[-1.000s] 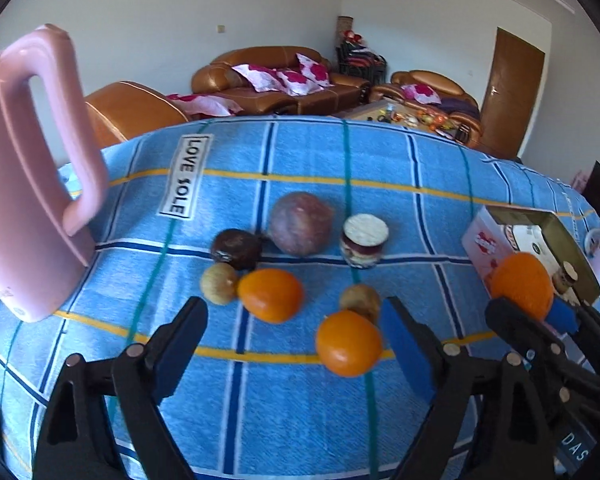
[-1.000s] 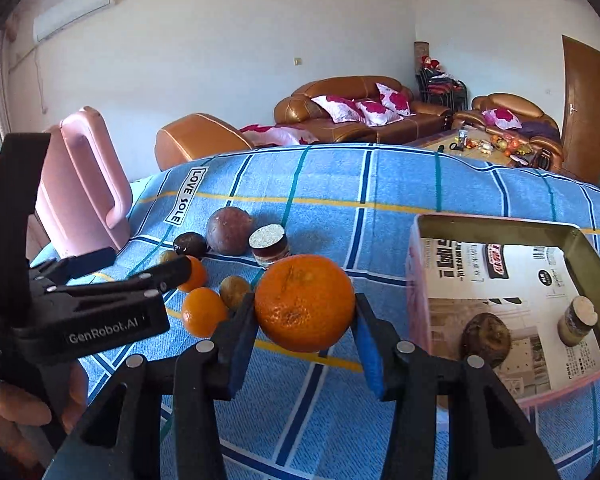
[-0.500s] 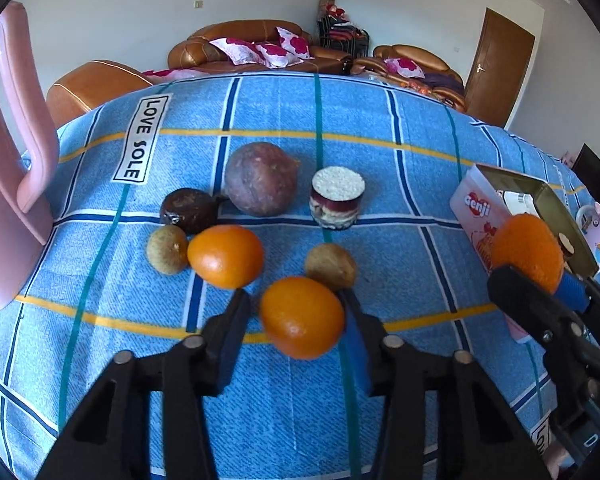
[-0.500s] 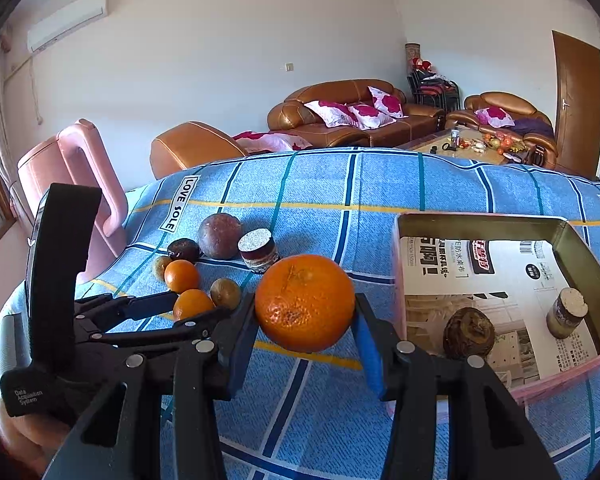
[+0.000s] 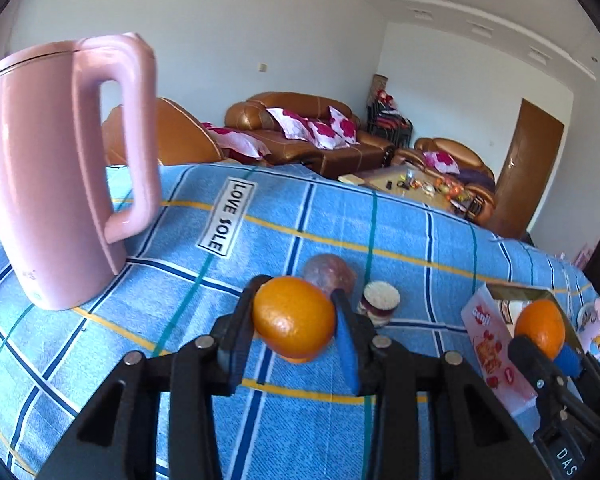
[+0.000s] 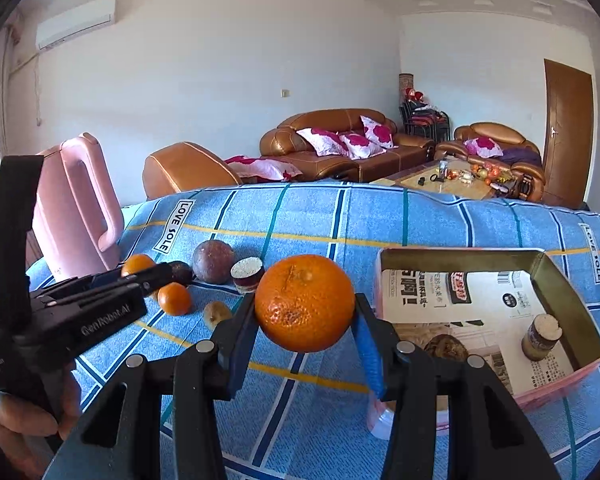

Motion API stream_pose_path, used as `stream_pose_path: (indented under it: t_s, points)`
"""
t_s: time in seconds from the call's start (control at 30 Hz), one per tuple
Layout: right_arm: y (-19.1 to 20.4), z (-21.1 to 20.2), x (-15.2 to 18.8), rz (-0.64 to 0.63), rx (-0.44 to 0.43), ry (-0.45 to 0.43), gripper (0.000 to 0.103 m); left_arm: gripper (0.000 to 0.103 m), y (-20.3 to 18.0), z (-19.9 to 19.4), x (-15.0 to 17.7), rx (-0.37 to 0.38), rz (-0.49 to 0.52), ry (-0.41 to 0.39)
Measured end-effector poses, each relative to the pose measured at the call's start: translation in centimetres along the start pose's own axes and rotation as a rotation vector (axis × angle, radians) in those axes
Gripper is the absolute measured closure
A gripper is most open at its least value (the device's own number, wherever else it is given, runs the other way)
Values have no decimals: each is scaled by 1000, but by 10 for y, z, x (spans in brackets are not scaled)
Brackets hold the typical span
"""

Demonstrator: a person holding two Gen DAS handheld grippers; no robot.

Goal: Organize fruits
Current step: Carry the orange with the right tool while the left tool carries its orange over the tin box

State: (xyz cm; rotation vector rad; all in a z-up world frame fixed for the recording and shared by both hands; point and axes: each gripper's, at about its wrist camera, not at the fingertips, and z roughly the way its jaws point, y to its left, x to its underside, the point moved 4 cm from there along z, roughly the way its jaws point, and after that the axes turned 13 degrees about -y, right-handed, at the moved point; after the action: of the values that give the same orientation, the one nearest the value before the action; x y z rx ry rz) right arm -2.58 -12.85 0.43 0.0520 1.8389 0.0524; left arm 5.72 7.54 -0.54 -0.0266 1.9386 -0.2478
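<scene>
Oranges: one [image 5: 294,318] pinched in the left gripper [image 5: 296,320] fingers above the counter [image 5: 380,232], another [image 6: 305,303] in the right gripper [image 6: 305,308]; round skins could slip before the box [image 6: 556,280].

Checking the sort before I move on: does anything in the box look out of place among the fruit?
Yes. A small jar with a pale top stands in the box, near its right wall, beside a brown fruit. It is no fruit.
</scene>
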Motion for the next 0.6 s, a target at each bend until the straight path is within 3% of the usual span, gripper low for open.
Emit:
stream_pose_path:
  t_s: [0.17, 0.3, 0.6]
  points:
    - [0, 2, 0, -19, 7, -4, 55, 64, 8, 0, -4, -76, -11, -42]
    - [1, 2, 1, -23, 7, -3, 55, 64, -10, -1, 4, -95, 100, -59]
    - [3, 4, 2, -34, 14, 1, 54, 64, -37, -1, 17, -51, 185, -36]
